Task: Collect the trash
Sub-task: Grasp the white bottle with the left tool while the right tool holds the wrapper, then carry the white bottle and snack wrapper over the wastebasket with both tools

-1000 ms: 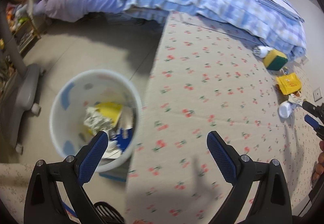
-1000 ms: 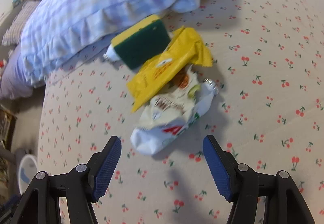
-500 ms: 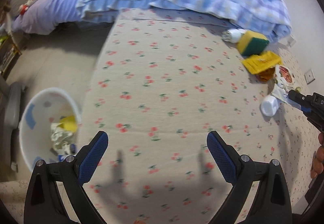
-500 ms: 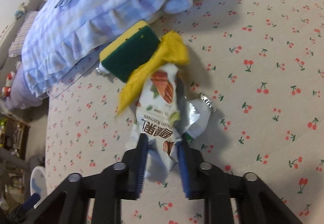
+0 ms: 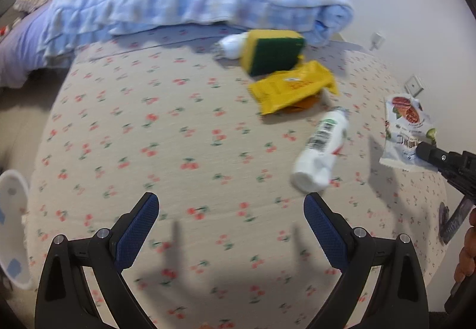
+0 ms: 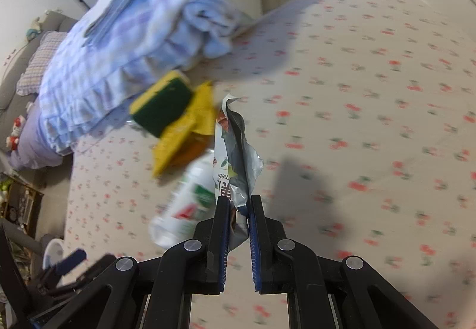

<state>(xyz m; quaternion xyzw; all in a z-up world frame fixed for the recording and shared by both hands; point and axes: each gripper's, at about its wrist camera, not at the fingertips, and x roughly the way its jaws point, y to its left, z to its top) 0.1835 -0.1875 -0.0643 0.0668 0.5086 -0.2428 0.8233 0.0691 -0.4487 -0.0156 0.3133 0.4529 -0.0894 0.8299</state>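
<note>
The right tool [image 6: 239, 207] pinches a crinkled foil snack bag [image 6: 235, 156]; beside it lie a smooth white bottle [image 5: 321, 150] and a yellow-green sponge [image 5: 272, 52]; the left tool [image 5: 230, 211] gapes empty above the cherry-print bed [image 5: 178, 132].

The left gripper [image 5: 230, 211] is hovering wide open over the cherry-print sheet [image 5: 166, 132], nothing between its pads. At two o'clock a white bottle [image 5: 322, 150] is lying; at three o'clock the right gripper [image 5: 424, 150] is pinching a snack wrapper [image 5: 404, 126].
</note>
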